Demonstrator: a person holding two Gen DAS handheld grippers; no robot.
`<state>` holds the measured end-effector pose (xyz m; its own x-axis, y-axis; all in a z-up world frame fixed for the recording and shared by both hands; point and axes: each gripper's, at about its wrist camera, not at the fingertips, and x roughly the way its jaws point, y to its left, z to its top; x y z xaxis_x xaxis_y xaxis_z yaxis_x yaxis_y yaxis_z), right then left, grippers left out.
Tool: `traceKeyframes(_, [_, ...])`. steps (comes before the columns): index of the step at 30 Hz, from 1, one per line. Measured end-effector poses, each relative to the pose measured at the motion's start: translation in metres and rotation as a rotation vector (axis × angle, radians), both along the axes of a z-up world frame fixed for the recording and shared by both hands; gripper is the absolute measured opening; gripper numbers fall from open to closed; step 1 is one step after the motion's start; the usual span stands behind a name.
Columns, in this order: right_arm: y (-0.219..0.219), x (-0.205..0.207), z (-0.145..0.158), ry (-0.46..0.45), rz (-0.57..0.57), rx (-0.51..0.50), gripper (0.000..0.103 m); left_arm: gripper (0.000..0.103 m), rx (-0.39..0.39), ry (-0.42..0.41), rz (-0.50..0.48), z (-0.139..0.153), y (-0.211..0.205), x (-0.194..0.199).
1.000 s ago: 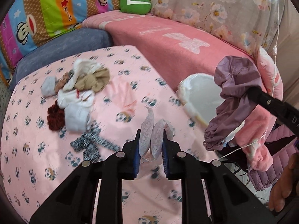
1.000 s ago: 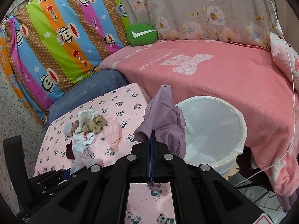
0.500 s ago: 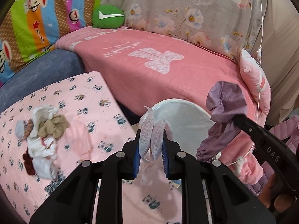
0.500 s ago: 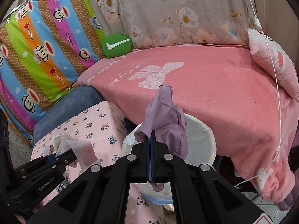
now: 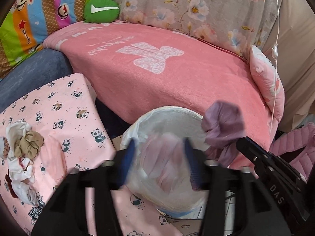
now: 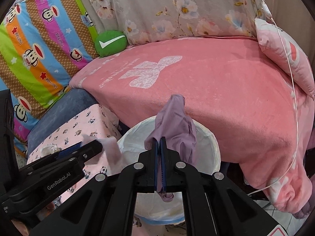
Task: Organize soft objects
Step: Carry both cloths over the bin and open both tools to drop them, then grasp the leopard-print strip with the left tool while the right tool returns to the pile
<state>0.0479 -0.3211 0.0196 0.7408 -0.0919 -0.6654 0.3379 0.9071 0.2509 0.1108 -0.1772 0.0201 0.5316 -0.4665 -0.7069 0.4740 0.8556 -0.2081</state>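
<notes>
My left gripper [image 5: 159,145] hovers over the white round basket [image 5: 171,109], and its jaws are opening. A pale pink cloth [image 5: 163,157] sits blurred between the spread blue pads, loose from them, above the basket's mouth. In the right wrist view that cloth [image 6: 112,149] hangs off the left gripper [image 6: 96,145] at the basket's left rim. My right gripper [image 6: 159,139] pinches a purple cloth [image 6: 175,122] over the same basket [image 6: 214,143]; its jaws are starting to open, with the pads still on the fabric. The left wrist view shows the purple cloth [image 5: 222,122] at the basket's right edge.
A pile of several small soft items [image 5: 23,147] lies on the panda-print sheet [image 5: 65,102] to the left. Behind the basket is a pink blanket [image 5: 157,74] with a green cushion [image 5: 101,9] and a pink pillow [image 5: 267,86]. A thin white cord [image 5: 275,39] hangs at the right.
Both grippers swung right from the panda sheet to above the basket. The left jaws have spread apart and let go of the pale pink cloth. The right still pinches the purple cloth.
</notes>
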Motion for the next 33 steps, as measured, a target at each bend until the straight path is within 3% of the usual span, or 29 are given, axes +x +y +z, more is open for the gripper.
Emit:
traceKeyframes(2, [0.002, 0.0, 0.0, 0.002, -0.002, -0.002, 0.014, 0.07, 0.005, -0.023, 0.012, 0.0, 0.002, 0.0])
traceKeyframes(4, [0.003, -0.001, 0.0, 0.0, -0.008, -0.005, 0.023, 0.071, 0.014, -0.015, 0.017, -0.001, 0.004, 0.001])
traceKeyframes(13, [0.024, -0.015, 0.006, -0.01, 0.014, -0.008, 0.039, 0.071, 0.029, -0.017, 0.095, -0.002, 0.038, -0.01])
traceKeyframes(33, [0.143, -0.031, -0.006, 0.037, 0.216, -0.012, 0.048, 0.072, 0.111, 0.075, 0.391, -0.044, 0.182, -0.038])
